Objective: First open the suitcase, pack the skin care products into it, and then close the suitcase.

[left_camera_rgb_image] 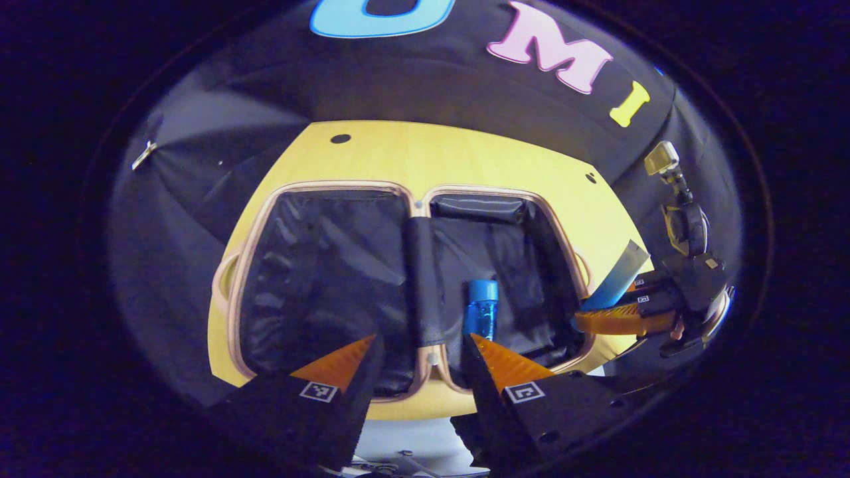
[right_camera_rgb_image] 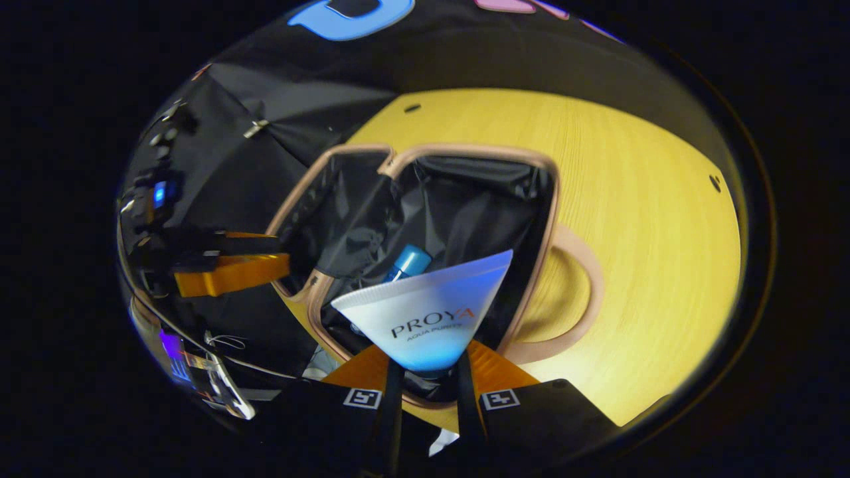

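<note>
The suitcase (left_camera_rgb_image: 260,219) lies open flat on the yellow table (left_camera_rgb_image: 465,159), pink-beige rim, black lining in both halves. A blue bottle (left_camera_rgb_image: 481,309) lies in its right half, also visible as a blue cap (right_camera_rgb_image: 410,260) in the right gripper view. My left gripper (left_camera_rgb_image: 422,355) is open above the suitcase's near edge, nothing between its fingers. My right gripper (right_camera_rgb_image: 425,372) is shut on a white-and-blue tube (right_camera_rgb_image: 428,315), held over the right half's near rim. In the left gripper view that tube (left_camera_rgb_image: 617,279) and right gripper (left_camera_rgb_image: 627,318) sit at the suitcase's right side.
The suitcase handle (right_camera_rgb_image: 578,299) loops out onto the bare yellow table (right_camera_rgb_image: 651,219) at the right. The table has small dark holes (left_camera_rgb_image: 340,139). Black cloth walls surround the table. The other gripper (right_camera_rgb_image: 229,272) sits at the left in the right gripper view.
</note>
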Demonstrator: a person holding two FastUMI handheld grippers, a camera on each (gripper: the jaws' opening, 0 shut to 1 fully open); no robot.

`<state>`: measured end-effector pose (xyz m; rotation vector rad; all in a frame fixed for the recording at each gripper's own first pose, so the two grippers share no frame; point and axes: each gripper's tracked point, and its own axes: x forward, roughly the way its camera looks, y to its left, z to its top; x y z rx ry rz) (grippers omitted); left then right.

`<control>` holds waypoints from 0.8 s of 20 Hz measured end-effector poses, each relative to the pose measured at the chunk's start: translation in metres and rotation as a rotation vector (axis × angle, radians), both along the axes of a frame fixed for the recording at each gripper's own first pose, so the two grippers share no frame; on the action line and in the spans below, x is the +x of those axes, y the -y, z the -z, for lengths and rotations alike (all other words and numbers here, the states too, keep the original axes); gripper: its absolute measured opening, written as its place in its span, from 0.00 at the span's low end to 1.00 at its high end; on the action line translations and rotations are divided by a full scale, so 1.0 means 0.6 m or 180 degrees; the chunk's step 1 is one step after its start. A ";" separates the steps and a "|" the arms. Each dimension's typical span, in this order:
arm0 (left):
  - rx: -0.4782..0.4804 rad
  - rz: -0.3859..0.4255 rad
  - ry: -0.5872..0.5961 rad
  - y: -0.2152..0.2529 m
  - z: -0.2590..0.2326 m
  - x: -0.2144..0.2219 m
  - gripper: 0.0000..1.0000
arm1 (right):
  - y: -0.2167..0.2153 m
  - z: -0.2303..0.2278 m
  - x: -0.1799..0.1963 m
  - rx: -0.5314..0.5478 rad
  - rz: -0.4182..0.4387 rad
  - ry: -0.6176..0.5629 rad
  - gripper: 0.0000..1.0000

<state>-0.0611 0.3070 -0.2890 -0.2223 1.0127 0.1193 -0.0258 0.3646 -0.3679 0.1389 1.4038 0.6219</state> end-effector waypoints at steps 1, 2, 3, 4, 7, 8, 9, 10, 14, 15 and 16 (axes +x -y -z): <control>-0.0031 -0.0140 -0.0006 -0.021 0.007 -0.016 0.76 | -0.006 0.014 -0.004 -0.0074 0.0100 -0.0229 0.40; -0.0050 -0.0276 -0.0012 -0.042 0.008 -0.034 0.77 | -0.014 0.030 -0.006 -0.0173 0.0181 -0.0400 0.40; -0.0079 -0.0389 -0.0025 -0.064 0.016 -0.052 0.80 | -0.016 0.044 -0.012 -0.0305 0.0218 -0.0590 0.40; -0.0087 -0.0532 -0.0042 -0.096 0.020 -0.071 0.80 | -0.023 0.059 -0.013 -0.0396 0.0286 -0.0735 0.40; -0.0074 -0.0809 -0.0087 -0.162 0.021 -0.110 0.80 | -0.025 0.089 -0.023 -0.0628 0.0387 -0.0978 0.40; -0.0086 -0.0901 -0.0091 -0.181 0.028 -0.120 0.80 | -0.029 0.095 -0.029 -0.0686 0.0392 -0.1041 0.40; -0.0116 -0.0987 -0.0093 -0.195 0.032 -0.125 0.80 | -0.035 0.098 -0.033 -0.0704 0.0416 -0.1114 0.40; -0.0157 -0.1069 -0.0104 -0.209 0.032 -0.131 0.80 | -0.038 0.101 -0.030 -0.0745 0.0438 -0.1150 0.40; -0.0230 -0.1298 -0.0103 -0.254 0.037 -0.138 0.80 | -0.038 0.102 -0.026 -0.0749 0.0498 -0.1043 0.38; -0.0225 -0.1336 -0.0095 -0.266 0.044 -0.133 0.80 | -0.039 0.096 -0.020 -0.0721 0.0520 -0.0951 0.42; -0.0226 -0.1372 -0.0080 -0.280 0.054 -0.122 0.80 | -0.045 0.088 -0.019 -0.0653 0.0534 -0.0909 0.47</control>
